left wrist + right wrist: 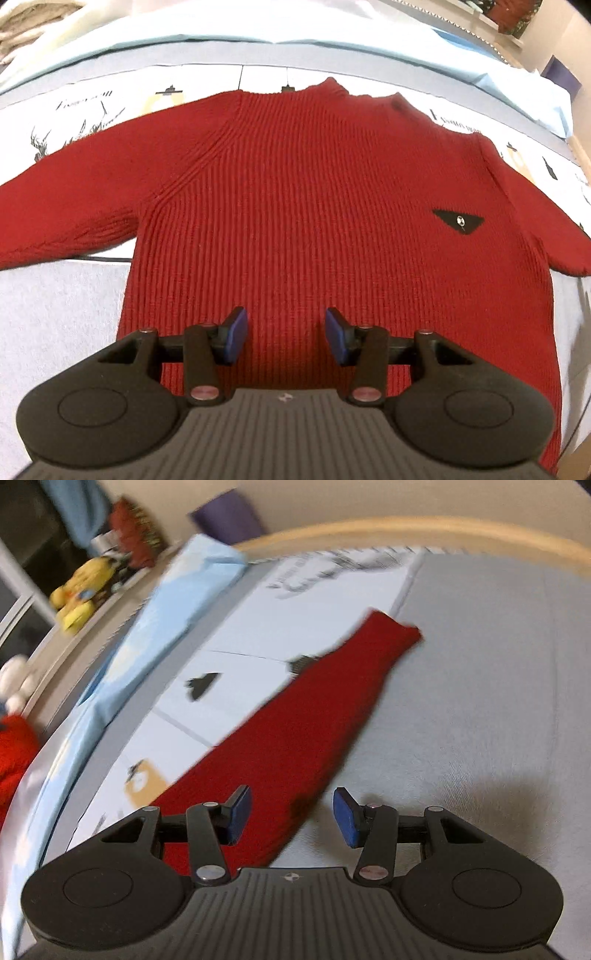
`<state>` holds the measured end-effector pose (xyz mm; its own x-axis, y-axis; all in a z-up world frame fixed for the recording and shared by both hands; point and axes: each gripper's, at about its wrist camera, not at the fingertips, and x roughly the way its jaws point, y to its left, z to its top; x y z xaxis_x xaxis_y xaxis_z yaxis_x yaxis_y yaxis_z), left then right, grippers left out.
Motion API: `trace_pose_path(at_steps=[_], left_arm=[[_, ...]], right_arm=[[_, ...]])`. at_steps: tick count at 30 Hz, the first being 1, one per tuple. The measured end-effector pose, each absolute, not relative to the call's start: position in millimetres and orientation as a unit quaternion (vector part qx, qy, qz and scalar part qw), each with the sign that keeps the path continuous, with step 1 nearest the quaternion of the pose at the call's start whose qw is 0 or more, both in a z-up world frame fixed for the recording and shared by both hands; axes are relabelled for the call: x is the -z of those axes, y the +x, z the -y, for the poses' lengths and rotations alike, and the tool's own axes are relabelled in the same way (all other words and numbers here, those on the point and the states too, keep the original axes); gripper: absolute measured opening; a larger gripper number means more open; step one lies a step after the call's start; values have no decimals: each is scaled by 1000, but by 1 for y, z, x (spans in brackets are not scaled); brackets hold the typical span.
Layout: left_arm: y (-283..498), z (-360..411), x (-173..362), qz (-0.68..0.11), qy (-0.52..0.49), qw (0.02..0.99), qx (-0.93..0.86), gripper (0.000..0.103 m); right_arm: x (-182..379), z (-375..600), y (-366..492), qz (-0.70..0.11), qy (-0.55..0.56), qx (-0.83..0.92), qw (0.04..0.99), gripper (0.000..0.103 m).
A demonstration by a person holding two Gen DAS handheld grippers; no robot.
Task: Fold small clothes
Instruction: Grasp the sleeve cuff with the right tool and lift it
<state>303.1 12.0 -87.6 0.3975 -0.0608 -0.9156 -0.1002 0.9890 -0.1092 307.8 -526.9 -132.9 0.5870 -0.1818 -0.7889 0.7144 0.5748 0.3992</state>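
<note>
Lying flat, ribbed red knit sweater [295, 203] with black triangular patch [458, 220].

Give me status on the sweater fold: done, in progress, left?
Done: red sweater lies spread flat on the bed, both sleeves out. In hand: nothing gripped; left gripper hovers open over the hem, right gripper open over a sleeve. Left: every fold; none shows yet.

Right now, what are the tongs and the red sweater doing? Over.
Left tongs open above red sweater, holding nothing. Right tongs open above its sleeve, empty. Sweater flat on bed, unfolded. Nothing in the way.
</note>
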Motion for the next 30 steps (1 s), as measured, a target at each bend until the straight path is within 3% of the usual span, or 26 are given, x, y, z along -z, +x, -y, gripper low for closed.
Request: trace_pose_path(at_steps=[11, 13, 14, 15, 19, 22, 25, 30], left_arm=[[305, -20, 92, -550, -66, 832, -16, 51], [305, -22, 93, -551, -65, 832, -18, 51], [305, -23, 93, -551, -65, 832, -18, 51], [305, -24, 93, -550, -64, 832, -18, 51], [304, -31, 93, -548, -63, 833, -22, 51], [304, -39, 91, -547, -69, 834, -30, 51], [303, -48, 85, -541, -75, 837, -34, 51], [303, -63, 78, -535, -91, 839, -45, 51]], right_arm=[[179, 546, 312, -280, 445, 308, 793, 51], [182, 549, 315, -266, 453, 311, 792, 36], [184, 551, 317, -261, 457, 314, 791, 21], [186, 552, 318, -258, 460, 319, 787, 13], [185, 549, 322, -250, 449, 345, 786, 12], [165, 529, 337, -248, 380, 357, 817, 11], [128, 480, 366, -260, 226, 359, 868, 11], [65, 315, 382, -194, -20, 155, 968, 11]])
